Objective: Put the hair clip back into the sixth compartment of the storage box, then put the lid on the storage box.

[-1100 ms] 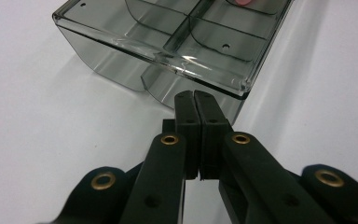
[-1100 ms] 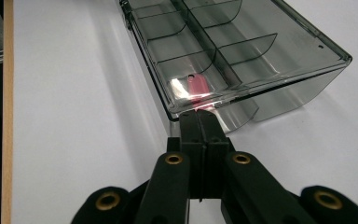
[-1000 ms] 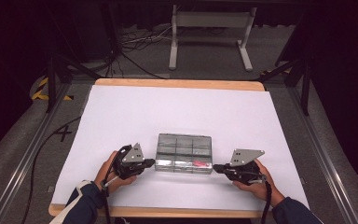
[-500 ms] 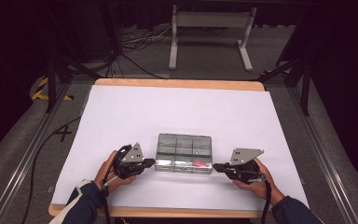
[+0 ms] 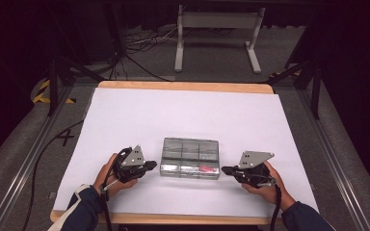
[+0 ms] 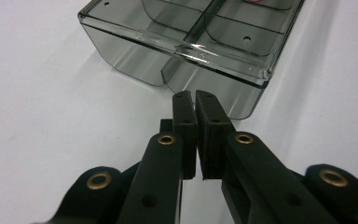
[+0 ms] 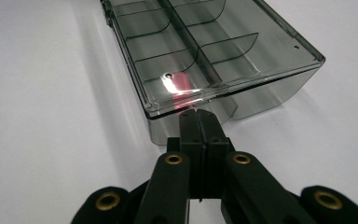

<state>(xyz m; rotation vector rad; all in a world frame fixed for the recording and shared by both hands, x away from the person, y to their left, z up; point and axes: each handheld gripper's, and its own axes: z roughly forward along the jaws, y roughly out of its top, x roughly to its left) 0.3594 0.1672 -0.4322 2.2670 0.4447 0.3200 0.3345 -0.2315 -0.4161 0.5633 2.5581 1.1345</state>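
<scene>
White tabletop (image 5: 125, 120), dark room: both my hand-held grippers flank the clear compartment box (image 5: 190, 158).
Left hand-held gripper (image 6: 195, 95) nearly closed, right hand-held gripper (image 7: 196, 113) closed, both empty; I'd open both before pinching the end walls.

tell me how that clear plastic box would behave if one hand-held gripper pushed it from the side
The clear plastic box looks rigid, with moulded walls and dividers, so it would probably move as one piece without flexing. It seems nearly empty apart from a small pink item, so it is likely light. Being low and flat on the smooth white table cover, it would probably slide, not tip.
</scene>
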